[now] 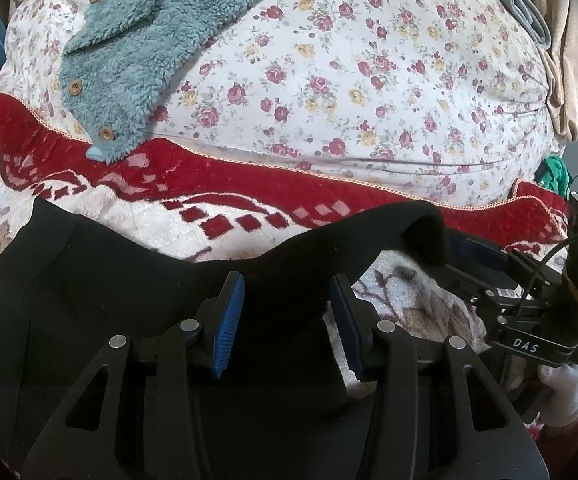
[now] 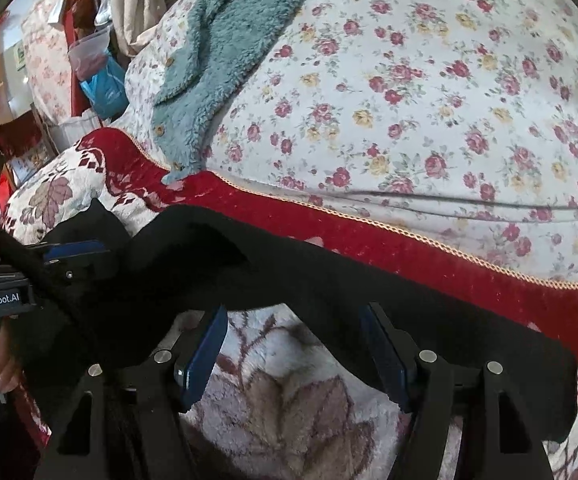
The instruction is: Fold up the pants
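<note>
- We see black pants (image 1: pixel 89 280) lying on a red and white blanket (image 1: pixel 209 184).
- Our left gripper (image 1: pixel 287 312) has its jaws spread, with pants fabric bunched between them.
- Our right gripper (image 2: pixel 293 356) is also spread; a pants edge (image 2: pixel 329 280) drapes across its fingertips.
- A teal fleece jacket (image 1: pixel 137 52) rests on the floral quilt (image 1: pixel 369 80) behind.

A teal fleece cardigan (image 1: pixel 129 52) with wooden buttons lay at the upper left on a rose-print quilt (image 1: pixel 369 80). Below ran a red-and-white plush blanket (image 1: pixel 217 176). Beige curtain fabric (image 1: pixel 573 56) hung at the upper right.
</note>
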Tool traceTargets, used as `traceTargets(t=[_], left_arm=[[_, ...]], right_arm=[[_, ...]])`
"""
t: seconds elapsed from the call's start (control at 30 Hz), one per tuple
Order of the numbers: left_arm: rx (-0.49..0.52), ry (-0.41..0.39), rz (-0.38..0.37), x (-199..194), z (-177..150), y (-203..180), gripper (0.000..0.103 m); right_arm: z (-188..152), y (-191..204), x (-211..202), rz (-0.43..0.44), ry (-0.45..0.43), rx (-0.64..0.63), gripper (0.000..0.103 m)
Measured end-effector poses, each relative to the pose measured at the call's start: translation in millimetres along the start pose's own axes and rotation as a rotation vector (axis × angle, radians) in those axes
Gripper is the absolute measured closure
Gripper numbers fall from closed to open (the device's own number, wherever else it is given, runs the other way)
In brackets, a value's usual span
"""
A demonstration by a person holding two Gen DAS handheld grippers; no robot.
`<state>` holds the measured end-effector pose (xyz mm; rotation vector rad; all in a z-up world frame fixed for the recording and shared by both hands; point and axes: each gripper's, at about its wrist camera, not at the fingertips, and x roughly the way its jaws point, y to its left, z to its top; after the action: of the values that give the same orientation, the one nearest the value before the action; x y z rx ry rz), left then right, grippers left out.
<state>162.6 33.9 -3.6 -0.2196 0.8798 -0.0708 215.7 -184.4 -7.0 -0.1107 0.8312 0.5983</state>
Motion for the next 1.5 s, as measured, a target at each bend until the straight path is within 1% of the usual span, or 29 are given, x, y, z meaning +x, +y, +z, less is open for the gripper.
traceTargets(t=[0.1,0.17,0.3,0.4,0.47,0.53,0.63,0.67,0.77,0.87,0.97,1.07,1.17,1.23,1.37,1.43,1.5], left_arm=[[0.005,0.002,0.002,0,-1,0,0.059],[0.003,0.006,-0.006,1,-1,2,0.059],[-0.011,0.004,-0.066,2,0,3,0.059],[0.001,-0.004,-0.074,1,2,0,0.059],[0.015,-0.005,-0.082,1,3,-3,0.059],[0.049,-0.005,-0.084,2,3,-8,0.059],[0.071,0.006,-0.074,5,3,-12,0.059],[0.070,0.008,-0.077,6,3,-12,0.059],[0.063,0.010,-0.080,7,4,-11,0.059],[0.073,0.007,-0.080,7,5,-12,0.059],[0.097,0.007,-0.088,6,7,-13,0.059],[0.150,0.012,-0.125,7,11,-19,0.059],[0.225,0.007,-0.146,9,17,-29,0.059],[0.261,0.023,-0.151,14,21,-35,0.059],[0.323,0.065,-0.125,35,26,-49,0.059],[0.342,0.102,-0.092,50,28,-54,0.059],[0.340,0.130,-0.061,59,30,-56,0.059]], right_arm=[[-8,-12,-8,-0.025,0.010,0.003,0.036],[-17,-27,-16,-0.045,0.019,0.022,0.036],[-35,-60,-33,-0.094,0.049,0.075,0.036],[-50,-91,-52,-0.136,0.054,0.136,0.036],[-62,-113,-65,-0.163,0.061,0.202,0.036],[-75,-137,-78,-0.168,0.051,0.287,0.035],[-94,-177,-93,-0.185,0.032,0.447,0.032],[-99,-191,-97,-0.182,0.023,0.512,0.032],[-106,-212,-98,-0.127,0.003,0.620,0.031],[-98,-217,-88,-0.072,0.001,0.650,0.031],[-92,-220,-73,-0.043,0.008,0.680,0.031],[-91,-220,-63,-0.039,0.021,0.702,0.031],[-89,-218,-60,-0.049,0.020,0.691,0.029],[-88,-217,-60,-0.047,0.024,0.687,0.028],[-86,-220,-56,-0.041,0.035,0.677,0.027],[-83,-219,-55,-0.041,0.041,0.669,0.027],[-80,-218,-53,-0.036,0.038,0.644,0.027]])
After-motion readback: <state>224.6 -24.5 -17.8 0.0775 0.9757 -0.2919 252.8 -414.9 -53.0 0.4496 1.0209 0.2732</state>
